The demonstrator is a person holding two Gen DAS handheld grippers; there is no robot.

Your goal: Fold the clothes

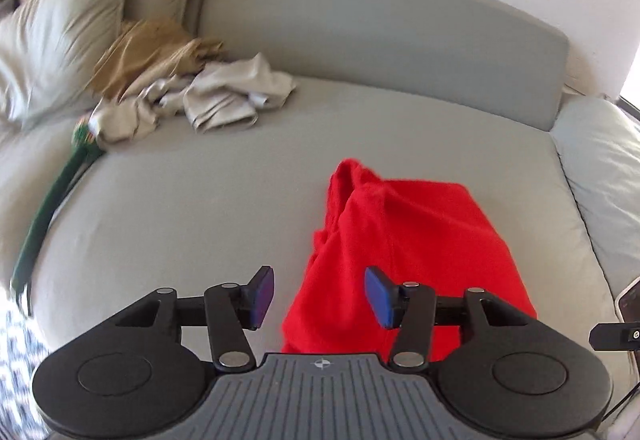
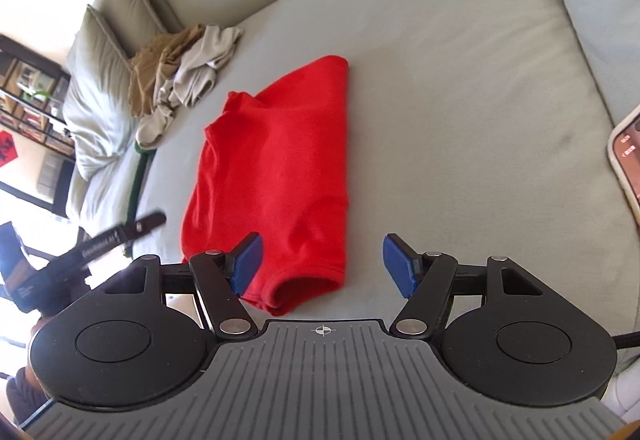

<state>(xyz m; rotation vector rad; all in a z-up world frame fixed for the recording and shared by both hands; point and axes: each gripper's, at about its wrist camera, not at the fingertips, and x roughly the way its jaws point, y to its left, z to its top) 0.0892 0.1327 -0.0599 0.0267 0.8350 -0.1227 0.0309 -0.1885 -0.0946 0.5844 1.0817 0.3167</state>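
Observation:
A red garment [image 2: 276,168] lies folded lengthwise on the grey-green sofa seat [image 2: 460,112], its hem opening nearest me. In the left wrist view the same red garment [image 1: 408,248] sits just ahead and to the right. My left gripper [image 1: 320,296] hovers open over its near left edge, holding nothing. My right gripper [image 2: 322,266] is open above the hem end, blue pads spread wide, nothing between them. The left gripper [image 2: 120,236] appears blurred at the left of the right wrist view.
A heap of beige and tan clothes [image 1: 192,84] lies at the back left against cushions [image 1: 60,40]. A green strap-like item [image 1: 52,200] runs along the seat's left edge. A phone [image 2: 628,160] rests at the right. Shelves [image 2: 28,92] stand beyond the sofa.

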